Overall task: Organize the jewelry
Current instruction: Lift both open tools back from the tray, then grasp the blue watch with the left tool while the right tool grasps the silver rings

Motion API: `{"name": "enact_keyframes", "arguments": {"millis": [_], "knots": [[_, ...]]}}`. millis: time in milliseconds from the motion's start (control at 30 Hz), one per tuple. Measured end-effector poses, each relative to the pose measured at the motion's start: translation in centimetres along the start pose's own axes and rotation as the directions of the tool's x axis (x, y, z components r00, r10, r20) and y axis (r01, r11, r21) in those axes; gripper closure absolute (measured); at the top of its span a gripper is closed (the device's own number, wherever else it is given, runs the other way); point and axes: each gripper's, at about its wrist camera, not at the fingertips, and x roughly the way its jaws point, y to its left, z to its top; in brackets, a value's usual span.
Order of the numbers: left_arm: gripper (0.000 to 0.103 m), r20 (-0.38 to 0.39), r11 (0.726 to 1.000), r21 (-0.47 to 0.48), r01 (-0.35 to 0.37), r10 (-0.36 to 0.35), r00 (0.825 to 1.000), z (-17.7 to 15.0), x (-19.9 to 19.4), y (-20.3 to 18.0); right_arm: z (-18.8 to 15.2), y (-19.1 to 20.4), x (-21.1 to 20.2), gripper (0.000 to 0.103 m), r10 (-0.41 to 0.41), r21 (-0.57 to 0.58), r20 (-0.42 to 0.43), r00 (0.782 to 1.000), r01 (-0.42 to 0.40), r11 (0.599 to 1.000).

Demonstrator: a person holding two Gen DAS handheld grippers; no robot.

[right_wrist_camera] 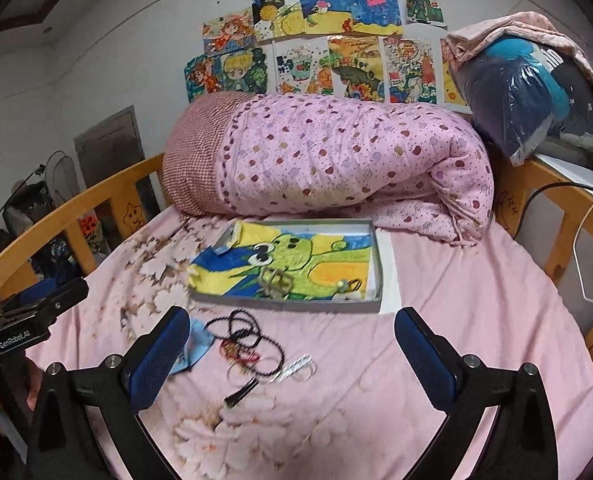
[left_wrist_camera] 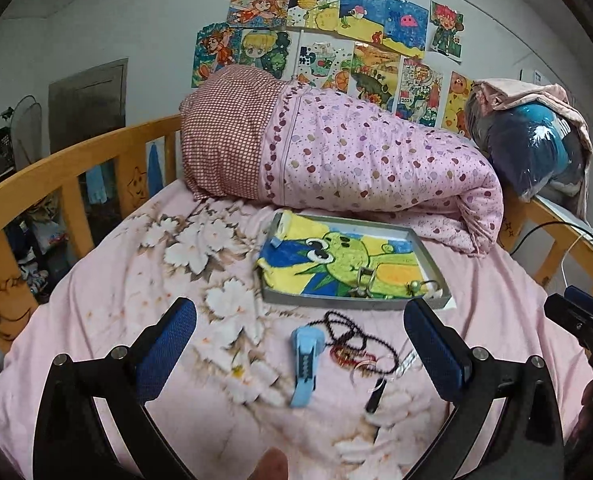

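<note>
Both grippers hang above a bed (left_wrist_camera: 108, 304) covered by a soft pink sheet printed with pale blossoms. The left gripper (left_wrist_camera: 300, 344) has rigid black arms carrying long blue pads with a fine dimpled texture; its fingers (left_wrist_camera: 168, 344) stand fully apart with nothing between the pads. The right gripper (right_wrist_camera: 292, 344) is built the same, its fingers (right_wrist_camera: 158, 356) equally spread and empty. Both point forward and tilt downward toward the sheet.

Between the left fingers lies a light blue plastic hair claw clip (left_wrist_camera: 305, 360), toothed along its jaw. Just beside it, toward the right finger, a black beaded necklace (left_wrist_camera: 350, 338) lies in tangled loops over a small red piece, with thin clear bangles (left_wrist_camera: 370, 368) and a slim black hair clip (left_wrist_camera: 376, 394) nearby. In the right view the same pile sits just inside the left finger.

Beyond the fingertips stands a shallow rectangular grey tray (left_wrist_camera: 338, 302), lined with a towel (left_wrist_camera: 336, 256) printed in yellow, blue and green with a cartoon figure. On the towel rest a square brass-coloured buckle (right_wrist_camera: 277, 282) and small dark hair ties (right_wrist_camera: 354, 285).

Behind the tray lies a rolled quilt (left_wrist_camera: 376, 160), pink with dots. Coloured drawings (left_wrist_camera: 328, 32) cover the wall; their writing is too small to read. The left gripper's body, at the edge of the right view, reads "GenRobot.AI".
</note>
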Motion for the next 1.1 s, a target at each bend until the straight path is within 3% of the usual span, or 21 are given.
{"name": "enact_keyframes", "arguments": {"millis": [367,500,567,733,1100], "knots": [[0.001,-0.035,1.000,-0.016,-0.025,0.024,0.999,-2.8,-2.5,1.8,-2.4,2.6,-1.4,0.000,-0.010,-0.044,-0.076,0.997,0.006,0.999],[0.001,-0.135,0.997,-0.070,-0.031,0.021,0.991,-3.2,-1.9,2.8,-3.3,3.0,-0.6,0.000,-0.052,-0.063,-0.152,0.987,0.043,0.997],[0.001,-0.227,0.997,-0.065,-0.050,0.034,0.973,-3.3,-0.6,2.8,-3.7,2.9,0.0,0.000,-0.055,-0.057,-0.195,0.979,0.045,0.997],[0.001,-0.393,0.997,-0.065,-0.048,0.019,0.919,-4.0,2.5,2.7,-4.9,2.0,2.2,0.000,-0.035,-0.006,-0.321,0.946,0.035,0.999],[0.001,-0.477,1.000,0.006,0.010,-0.006,0.879,-4.1,7.9,1.6,-5.5,-0.6,8.0,0.000,0.039,0.048,-0.529,0.848,-0.016,0.999]]}}
